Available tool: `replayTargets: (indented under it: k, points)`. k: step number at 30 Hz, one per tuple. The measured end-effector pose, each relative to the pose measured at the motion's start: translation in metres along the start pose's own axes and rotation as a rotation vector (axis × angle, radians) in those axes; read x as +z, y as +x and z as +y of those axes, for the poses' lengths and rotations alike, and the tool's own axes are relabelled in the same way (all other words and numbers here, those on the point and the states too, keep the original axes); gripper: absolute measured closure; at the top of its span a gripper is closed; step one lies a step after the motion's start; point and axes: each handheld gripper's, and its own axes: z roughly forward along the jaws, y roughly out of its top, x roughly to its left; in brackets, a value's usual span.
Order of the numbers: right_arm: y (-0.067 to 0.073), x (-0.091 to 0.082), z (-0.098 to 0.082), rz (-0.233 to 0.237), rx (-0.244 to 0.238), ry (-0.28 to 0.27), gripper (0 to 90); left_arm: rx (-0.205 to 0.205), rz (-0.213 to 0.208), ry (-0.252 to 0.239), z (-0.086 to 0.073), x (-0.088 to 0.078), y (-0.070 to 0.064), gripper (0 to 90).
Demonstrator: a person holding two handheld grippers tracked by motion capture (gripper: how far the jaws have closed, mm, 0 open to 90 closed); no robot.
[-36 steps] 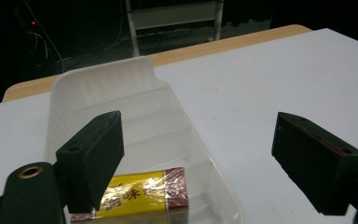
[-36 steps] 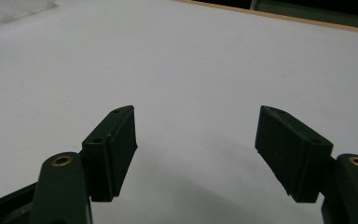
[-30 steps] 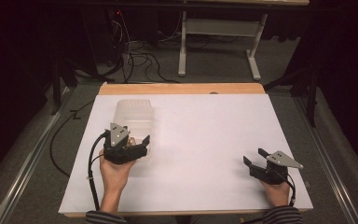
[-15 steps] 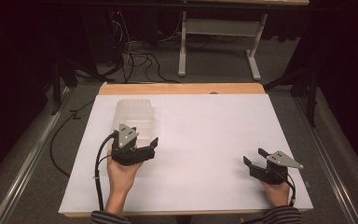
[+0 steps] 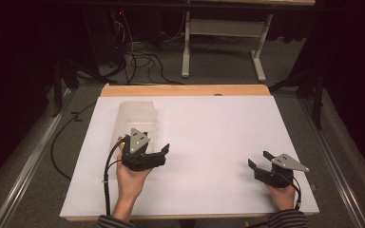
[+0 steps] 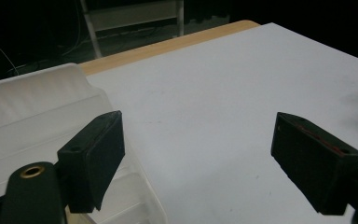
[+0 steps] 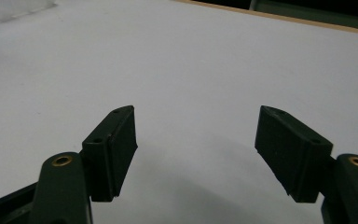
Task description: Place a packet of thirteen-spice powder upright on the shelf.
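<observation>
The left gripper (image 5: 158, 151) has slid rightward off the translucent plastic container (image 5: 135, 118), jaws spread and empty; the right gripper (image 5: 262, 162) rests, jaws spread.

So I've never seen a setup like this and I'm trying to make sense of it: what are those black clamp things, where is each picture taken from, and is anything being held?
There is no robot here. A person sits at a table covered with a white sheet and holds a black two-jaw hand tool in each hand: the left gripper and the right gripper.

The wide picture comes from a fixed camera above the person, looking forward and down. The other two come from small cameras riding on the tools, each looking out between its own pair of black jaws.

The one thing lying on the sheet is a clear, ribbed plastic box, beside the left gripper. In the left gripper view it sits by the left-hand jaw, not between the two.

Both pairs of jaws stand wide apart with bare sheet between them, so nothing is held.
</observation>
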Motion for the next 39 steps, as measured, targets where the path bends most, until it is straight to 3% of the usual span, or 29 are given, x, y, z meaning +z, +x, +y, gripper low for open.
replayTargets:
  k: [22,39]
  points:
    - [0.0,0.0,0.0,-0.001,-0.006,0.002,29.9,0.005,-0.066,0.005,-0.002,0.011,-0.019,18.5]
    - [0.0,0.0,0.0,-0.001,-0.007,0.004,29.9,0.023,-0.08,0.0,-0.005,0.018,-0.03,19.3]
